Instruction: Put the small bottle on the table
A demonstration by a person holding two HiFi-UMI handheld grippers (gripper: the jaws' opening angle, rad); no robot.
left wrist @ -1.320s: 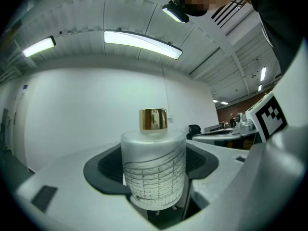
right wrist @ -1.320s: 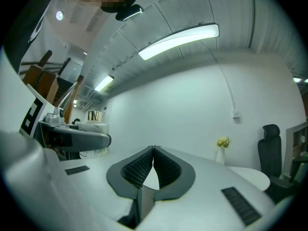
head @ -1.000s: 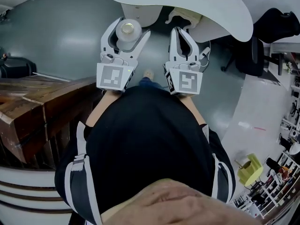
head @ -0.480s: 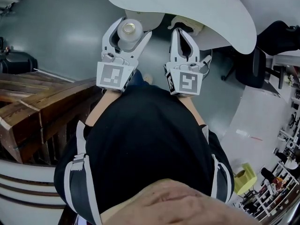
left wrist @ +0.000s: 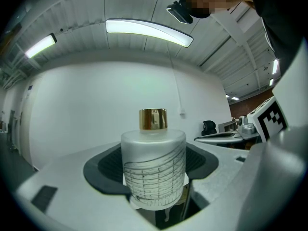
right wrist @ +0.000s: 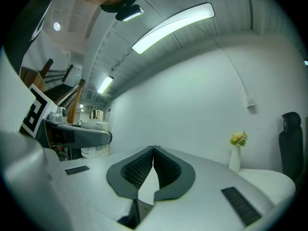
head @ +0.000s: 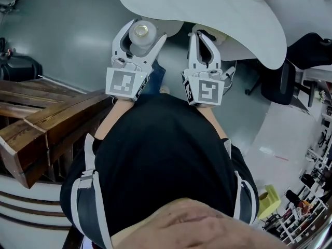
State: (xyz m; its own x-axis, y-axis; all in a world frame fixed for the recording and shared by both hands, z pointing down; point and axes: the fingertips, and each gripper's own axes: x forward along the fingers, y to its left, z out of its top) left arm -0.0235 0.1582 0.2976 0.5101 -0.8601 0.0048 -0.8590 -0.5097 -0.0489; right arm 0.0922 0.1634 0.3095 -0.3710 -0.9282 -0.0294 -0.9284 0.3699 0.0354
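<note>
The small bottle (head: 142, 35) is frosted white glass with a gold cap (left wrist: 153, 119). It stands upright between the dark pads of my left gripper (head: 147, 29), which is shut on it, and its body (left wrist: 153, 170) fills the middle of the left gripper view. My right gripper (head: 200, 33) is held beside it at the same height, and its pads (right wrist: 153, 149) are shut together on nothing. Both grippers point level at the near edge of the round white table (head: 207, 9). In the head view the tips lie under its rim.
A white vase with yellow flowers (right wrist: 235, 159) stands on the table at the right. Wooden steps (head: 46, 123) lie to my left, with a black object (head: 18, 69) behind them. A black office chair (head: 275, 74) stands to the right, and shelves of small items (head: 311, 191) at the lower right.
Both grippers have moved forward together toward the white table, whose edge now reaches over their tips. The bottle stays gripped in the left one, and the right one stays shut.
</note>
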